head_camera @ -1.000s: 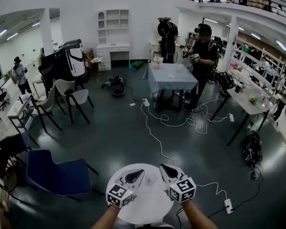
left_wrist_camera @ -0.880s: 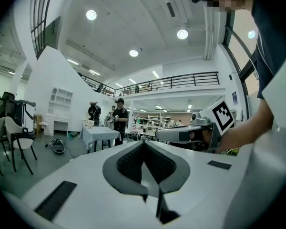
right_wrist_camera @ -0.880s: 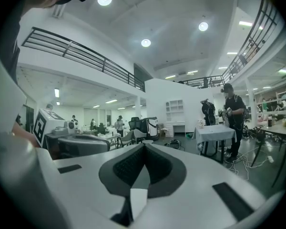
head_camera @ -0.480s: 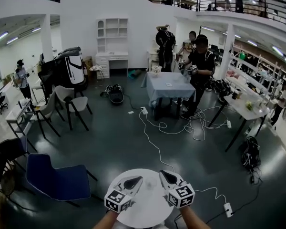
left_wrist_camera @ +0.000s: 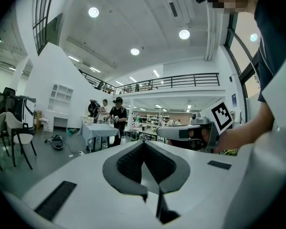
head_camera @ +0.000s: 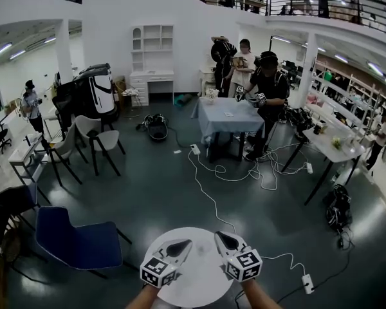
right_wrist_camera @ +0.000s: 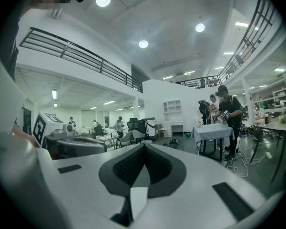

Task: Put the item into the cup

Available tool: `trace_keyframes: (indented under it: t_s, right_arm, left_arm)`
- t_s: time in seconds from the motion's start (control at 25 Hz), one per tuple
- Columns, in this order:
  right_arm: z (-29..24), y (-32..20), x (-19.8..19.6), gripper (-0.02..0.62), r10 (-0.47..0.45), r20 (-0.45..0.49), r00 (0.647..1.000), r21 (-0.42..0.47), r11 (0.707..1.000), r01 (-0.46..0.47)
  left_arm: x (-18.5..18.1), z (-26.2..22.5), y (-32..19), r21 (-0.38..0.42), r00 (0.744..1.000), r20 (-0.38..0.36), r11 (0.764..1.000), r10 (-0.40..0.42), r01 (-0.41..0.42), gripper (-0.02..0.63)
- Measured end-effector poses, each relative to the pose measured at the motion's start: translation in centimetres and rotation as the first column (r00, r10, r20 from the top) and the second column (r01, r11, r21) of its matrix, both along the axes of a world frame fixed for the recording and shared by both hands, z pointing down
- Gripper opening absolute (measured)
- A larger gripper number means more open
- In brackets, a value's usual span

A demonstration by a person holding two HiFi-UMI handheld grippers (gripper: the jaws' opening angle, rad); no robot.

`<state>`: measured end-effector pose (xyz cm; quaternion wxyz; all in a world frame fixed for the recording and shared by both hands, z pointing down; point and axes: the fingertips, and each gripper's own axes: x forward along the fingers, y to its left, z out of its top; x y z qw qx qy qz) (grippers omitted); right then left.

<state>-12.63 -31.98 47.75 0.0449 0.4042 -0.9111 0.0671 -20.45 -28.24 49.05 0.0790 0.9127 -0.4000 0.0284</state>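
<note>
Low in the head view stands a small round white table (head_camera: 199, 279). Both grippers hover side by side over it, held up and pointing away from me. My left gripper (head_camera: 186, 242) is shut with nothing between its pads, and its own view shows the jaws (left_wrist_camera: 144, 144) met at the tip, aimed out across the hall. My right gripper (head_camera: 220, 235) is likewise shut and empty, its tip (right_wrist_camera: 144, 147) closed in the right gripper view. I can make out no cup and no item on the table top between the grippers.
A blue chair (head_camera: 80, 243) stands left of the table, and a white cable with a power strip (head_camera: 307, 283) lies to its right. Farther off are a grey-clothed table (head_camera: 228, 116) with people beside it, grey chairs (head_camera: 93, 137) and a long table (head_camera: 334, 140).
The head view has tipped up slightly, so both grippers sit a little lower in it. Both stay shut and side by side. Another person has joined those at the far table.
</note>
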Motion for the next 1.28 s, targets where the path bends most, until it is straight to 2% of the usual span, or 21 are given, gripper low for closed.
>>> trace_keyframes:
  t_s: [0.48,0.68,1.28]
  right_arm:
    - [-1.0,2.2,4.7,0.015,-0.019,0.002,1.000,0.020,1.000,0.018]
    - [-1.1,3.9,7.8,0.015,-0.028,0.006,1.000,0.025,0.999,0.028]
    - [-1.2,10.4,14.3,0.015,-0.086,0.035,0.996,0.037,0.996,0.085]
  left_arm:
    - [4.4,-0.6,2.2,0.032,1.000,0.003,0.999,-0.026,0.026,0.015]
    - [8.2,-0.3,4.6,0.034,1.000,0.008,0.999,-0.014,0.013,0.017]
    - [14.9,-0.9,11.6,0.038,0.997,0.010,0.996,-0.082,0.082,0.017]
